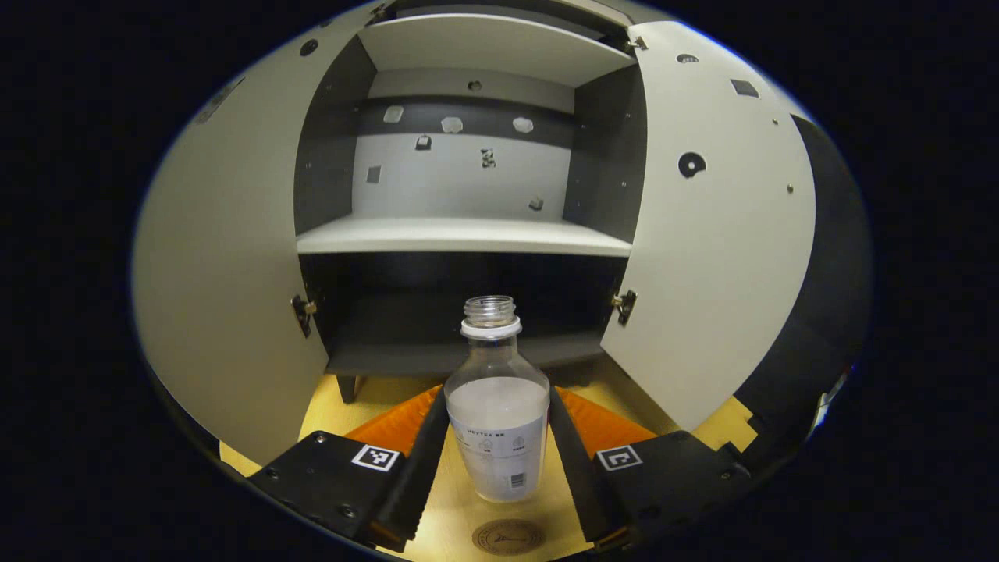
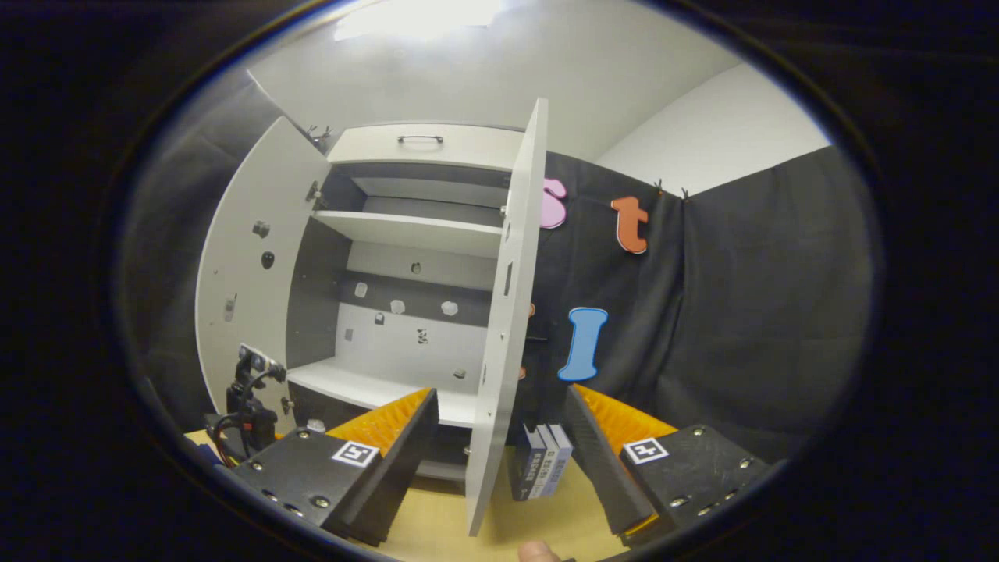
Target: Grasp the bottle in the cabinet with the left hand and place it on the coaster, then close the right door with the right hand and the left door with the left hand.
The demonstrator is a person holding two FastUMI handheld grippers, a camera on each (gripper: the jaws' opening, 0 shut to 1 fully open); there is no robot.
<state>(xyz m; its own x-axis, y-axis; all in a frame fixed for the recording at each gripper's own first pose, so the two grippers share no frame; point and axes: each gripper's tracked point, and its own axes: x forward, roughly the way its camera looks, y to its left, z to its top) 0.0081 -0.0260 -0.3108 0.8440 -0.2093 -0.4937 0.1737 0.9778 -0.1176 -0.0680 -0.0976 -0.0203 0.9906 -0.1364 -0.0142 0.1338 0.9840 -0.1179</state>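
A pale wooden tabletop (image 1: 453, 538) ran up to a grey cabinet (image 1: 468, 234) that stood wide open in the left gripper view. At six o'clock of that view the bottle (image 1: 496, 406) stood upright between the two fingers of the left gripper (image 1: 496, 460). It was clear, uncapped and about half full of a white liquid. The fingers lay close along its sides and appeared to pinch it, though whether its base rested on the wood or hung just above it could not be told. The round coaster (image 1: 508, 537) lay just below the bottle, toward the camera, and the bottle was not yet on it.

Outward from there, the left door (image 1: 226, 257) swung open at nine o'clock and the right door (image 1: 718, 234) at three o'clock. The shelves between them were bare.

In the right gripper view the right gripper (image 2: 499, 460) had its fingers spread wide apart and gripped nothing. The edge of the right door (image 2: 507, 328) ran between them from twelve to six o'clock, just beyond the tips. A few small boxes (image 2: 542, 460) stood on the table just right of that edge, and the left gripper (image 2: 248, 406) showed at eight o'clock.

As I judged it, the bottle was out of the cabinet. Setting it on the coaster and closing both doors were still to do.
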